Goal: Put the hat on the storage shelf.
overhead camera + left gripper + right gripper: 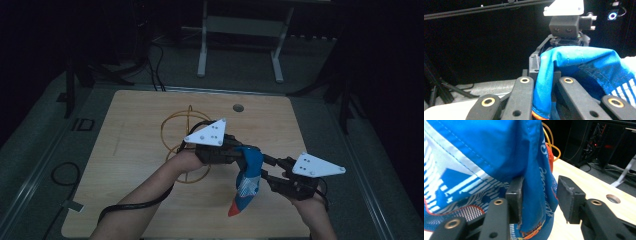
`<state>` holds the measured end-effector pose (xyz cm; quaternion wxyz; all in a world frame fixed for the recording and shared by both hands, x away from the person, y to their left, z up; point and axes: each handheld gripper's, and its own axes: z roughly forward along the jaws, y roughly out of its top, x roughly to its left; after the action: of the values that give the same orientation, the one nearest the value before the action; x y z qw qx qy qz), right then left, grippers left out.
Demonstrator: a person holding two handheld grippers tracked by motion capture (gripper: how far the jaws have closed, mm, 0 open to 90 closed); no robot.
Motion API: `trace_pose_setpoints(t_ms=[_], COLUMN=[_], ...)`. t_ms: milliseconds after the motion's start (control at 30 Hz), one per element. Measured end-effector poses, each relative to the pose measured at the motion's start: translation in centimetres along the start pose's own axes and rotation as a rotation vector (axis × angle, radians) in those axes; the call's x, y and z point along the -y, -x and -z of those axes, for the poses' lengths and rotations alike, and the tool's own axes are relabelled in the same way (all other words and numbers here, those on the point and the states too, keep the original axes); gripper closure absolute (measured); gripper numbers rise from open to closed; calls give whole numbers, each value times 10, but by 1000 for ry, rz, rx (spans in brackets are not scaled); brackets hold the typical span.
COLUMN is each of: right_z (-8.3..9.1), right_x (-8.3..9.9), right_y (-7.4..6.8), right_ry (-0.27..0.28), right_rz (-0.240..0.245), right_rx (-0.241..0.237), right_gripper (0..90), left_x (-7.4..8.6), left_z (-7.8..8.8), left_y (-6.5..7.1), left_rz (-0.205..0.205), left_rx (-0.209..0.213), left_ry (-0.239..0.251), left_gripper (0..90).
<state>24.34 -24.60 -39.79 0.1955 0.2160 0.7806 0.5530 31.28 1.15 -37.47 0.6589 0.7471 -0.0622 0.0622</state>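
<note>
Pale wooden surface (135, 150) with a round cable hole, in a dark room; a white metal frame (240, 45) stands on grey floor beyond, and a yellow wire hoop (175, 132) lies behind the hands. Blue, white and orange fabric garment (247, 182) hangs above the surface between both tongs. Left tongs (240, 156) are clamped on its top fold; right tongs (539, 195) stand apart, cloth between them, one pad clear.

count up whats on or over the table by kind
blue cloth garment: 1
yellow wire ring frame: 1
grippers: 2, left gripper and right gripper
round hole in the wooden table: 1
total: 5
</note>
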Motion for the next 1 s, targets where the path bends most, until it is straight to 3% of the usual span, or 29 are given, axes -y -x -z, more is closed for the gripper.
trace_pose_setpoints(t_ms=[133, 167, 233, 533, 800, 933, 1000], right_z=[1, 1, 2, 14, 22, 24, 25], right_x=[-1, -1, -3, -7, -19, -24, -27], right_y=[1, 1, 2, 9, 12, 16, 16], right_ry=[21, 21, 21, 58, 82, 90, 84], right_rz=[-15, -15, -21, -54, -38, -47, -43], right_rx=[2, 2, 17, 64, 71, 88, 105], right_gripper=[741, 741, 887, 900, 900, 900, 900], left_x=[0, 0, -1, 0, -5, -10, -13], left_z=[0, 0, 0, 5, 6, 9, 12], left_y=[0, 0, -1, 0, 5, 6, 8], left_rz=[8, 8, 14, -19, -33, -9, -19], left_rx=[3, 3, 0, -50, -65, -57, -78], left_ry=[14, 14, 17, -43, -81, -83, -87], left_gripper=[873, 872, 872, 870, 849, 738, 639])
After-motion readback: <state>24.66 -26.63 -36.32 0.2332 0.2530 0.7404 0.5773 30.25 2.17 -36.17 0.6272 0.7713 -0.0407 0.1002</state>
